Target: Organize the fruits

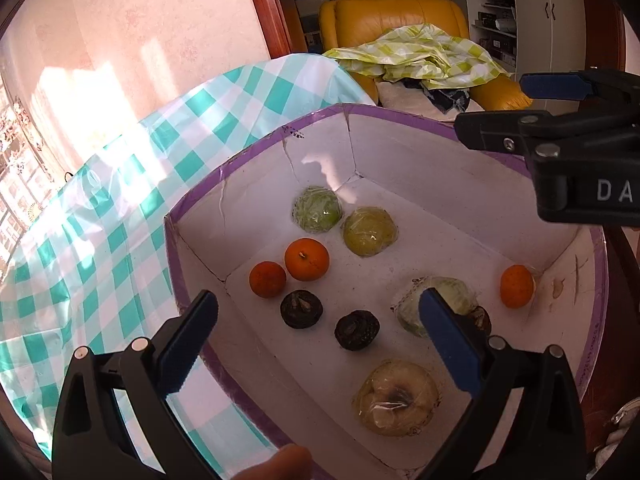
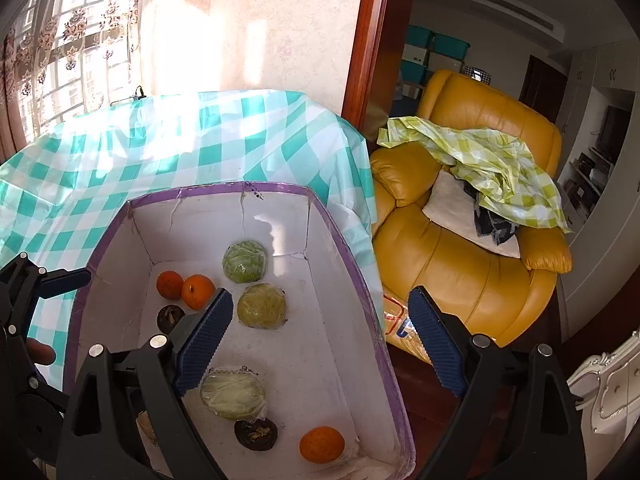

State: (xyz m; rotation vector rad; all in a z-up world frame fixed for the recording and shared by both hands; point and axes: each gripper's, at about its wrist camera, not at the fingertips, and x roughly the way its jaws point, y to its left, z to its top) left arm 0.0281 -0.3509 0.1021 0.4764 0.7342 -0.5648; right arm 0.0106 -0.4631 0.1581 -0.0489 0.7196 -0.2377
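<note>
A white box with a purple rim [image 1: 240, 160] [image 2: 352, 264] holds loose fruit. In the left wrist view I see two oranges [image 1: 307, 259] side by side, a third orange [image 1: 517, 286] at the right wall, two wrapped green fruits [image 1: 318, 210], dark round fruits [image 1: 357, 330], a wrapped pale green one [image 1: 448, 292] and a wrapped yellowish apple [image 1: 396, 398]. My left gripper [image 1: 319, 299] hangs open above the box floor, holding nothing. My right gripper [image 2: 321, 296] is open over the box's right wall, empty too. It also shows at the upper right as the right gripper [image 1: 520, 108].
The box sits on a table under a teal-and-white checked cloth [image 1: 100, 240] [image 2: 200, 140]. Beyond it stands a yellow leather armchair [image 2: 480, 272] with a green checked sheet [image 2: 492, 160]. A packet [image 2: 400, 328] lies on the floor by the box. A person's fingertip [image 1: 280, 460] shows below.
</note>
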